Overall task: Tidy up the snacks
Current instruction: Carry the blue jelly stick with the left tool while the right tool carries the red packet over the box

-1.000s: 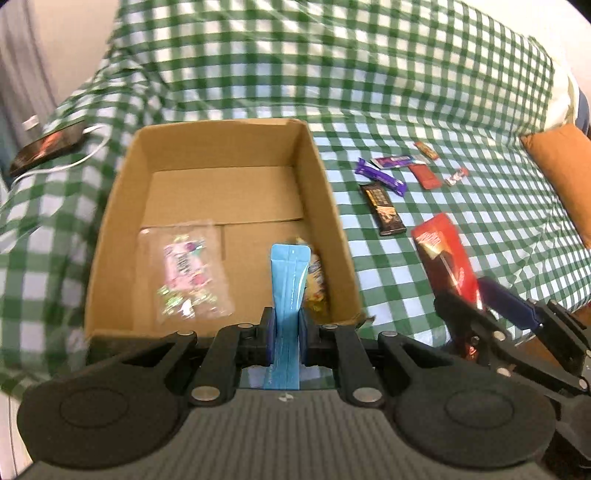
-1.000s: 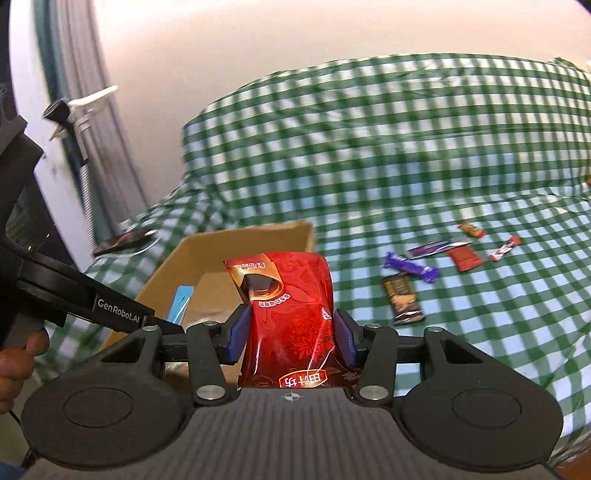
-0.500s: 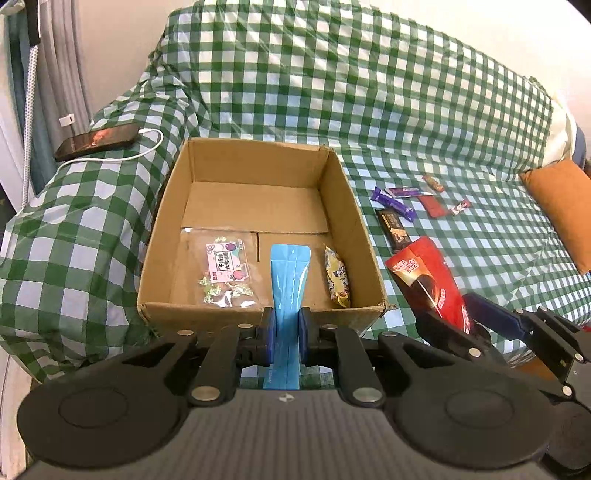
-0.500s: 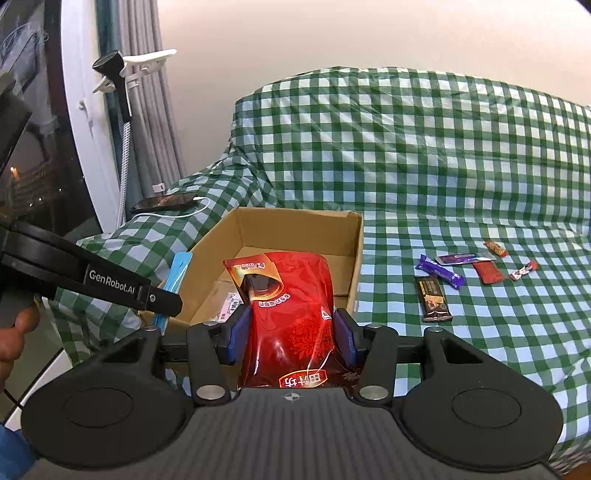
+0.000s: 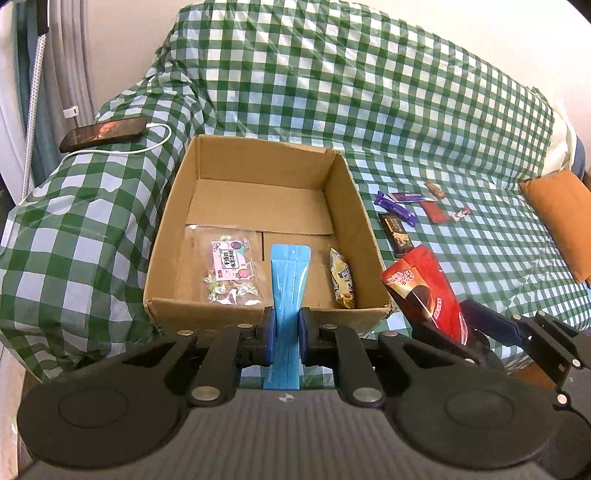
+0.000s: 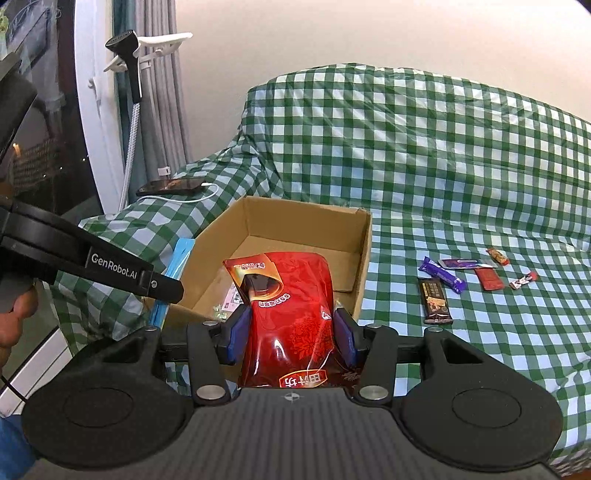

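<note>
Leftmost, room edge: grey curtain and a white-framed window, with a garment steamer head on its stand in front.
Armrest: phone lying flat with a white charging cable plugged in.
Surface: sofa under a green-and-white checked cover; plain pale wall behind.
Cardboard box: open-topped, on the seat beside the armrest; inside lie a clear candy bag at left and a small yellow snack packet at right.
Left hand-held gripper: clenched on a flat blue pouch, held upright at the box's near wall.
Right hand-held gripper: grasping a red snack bag across its width, near the box's near right corner.
Loose snacks: dark chocolate bar, purple bars and small red wrappers, scattered on the seat right of the box.
Far right: orange cushion on the seat.
</note>
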Tool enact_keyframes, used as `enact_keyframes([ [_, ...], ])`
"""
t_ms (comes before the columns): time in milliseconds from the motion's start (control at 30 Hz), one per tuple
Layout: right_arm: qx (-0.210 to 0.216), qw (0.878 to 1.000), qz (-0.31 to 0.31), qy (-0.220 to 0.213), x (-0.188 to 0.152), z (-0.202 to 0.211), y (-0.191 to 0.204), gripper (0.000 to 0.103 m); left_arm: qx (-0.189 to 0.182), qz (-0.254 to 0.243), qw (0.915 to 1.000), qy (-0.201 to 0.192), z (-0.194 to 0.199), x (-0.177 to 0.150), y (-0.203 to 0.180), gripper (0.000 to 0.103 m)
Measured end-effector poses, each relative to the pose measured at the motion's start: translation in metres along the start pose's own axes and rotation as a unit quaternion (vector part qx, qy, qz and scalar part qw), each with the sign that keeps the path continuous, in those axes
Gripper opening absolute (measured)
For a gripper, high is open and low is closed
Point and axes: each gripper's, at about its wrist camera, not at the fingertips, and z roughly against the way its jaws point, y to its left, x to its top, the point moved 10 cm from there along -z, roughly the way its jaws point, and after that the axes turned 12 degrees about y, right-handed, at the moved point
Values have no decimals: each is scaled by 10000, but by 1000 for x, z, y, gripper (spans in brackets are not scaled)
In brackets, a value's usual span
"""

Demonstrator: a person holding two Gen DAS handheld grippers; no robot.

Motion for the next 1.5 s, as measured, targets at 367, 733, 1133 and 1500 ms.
enact_keyframes([
  [367,22,9997,61,242,0,-19,0,52,-45,101,9998,164,-18,7,9,14],
  [733,-2,9992,43,403,8,-42,-4,52,1,226,9995,234,-37,26,24,14],
  [1133,58,9984,13,567,29,-80,-9,52,68,343,9990,273,-65,62,37,14],
  [1500,105,9973,-127,721,49,-125,-19,52,226,420,9979,437,-105,88,47,14],
])
